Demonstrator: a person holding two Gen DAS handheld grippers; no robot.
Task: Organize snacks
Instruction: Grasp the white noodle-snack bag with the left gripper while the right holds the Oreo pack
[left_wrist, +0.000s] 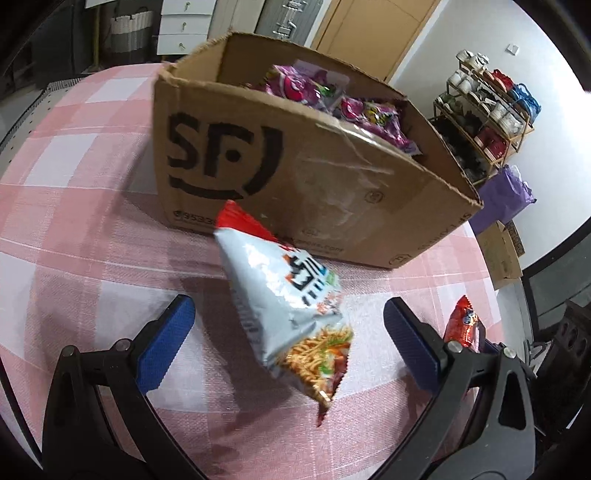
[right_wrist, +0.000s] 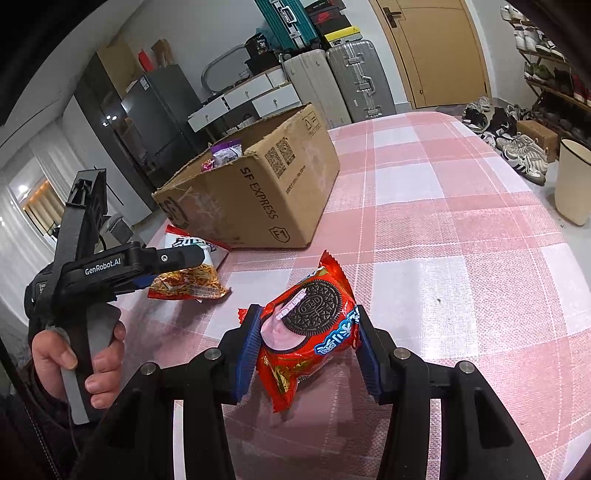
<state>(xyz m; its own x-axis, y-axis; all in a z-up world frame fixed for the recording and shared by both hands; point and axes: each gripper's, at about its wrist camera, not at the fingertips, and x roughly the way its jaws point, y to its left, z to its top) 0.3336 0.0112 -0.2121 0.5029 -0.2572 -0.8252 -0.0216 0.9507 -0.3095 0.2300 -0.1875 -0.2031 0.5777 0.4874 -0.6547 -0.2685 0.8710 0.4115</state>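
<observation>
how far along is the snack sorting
Done: pink packets already lie inside the cardboard box. In hand: the right tool grips a red cookie pack. Left: the noodle bag lies on the tablecloth between the open left tool fingers.

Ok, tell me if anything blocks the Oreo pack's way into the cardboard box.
Nothing visible does. The right gripper is shut on the Oreo pack, and bare checked tablecloth lies between it and the open-topped SF Express box. The noodle snack bag and left gripper sit off to the left.
</observation>
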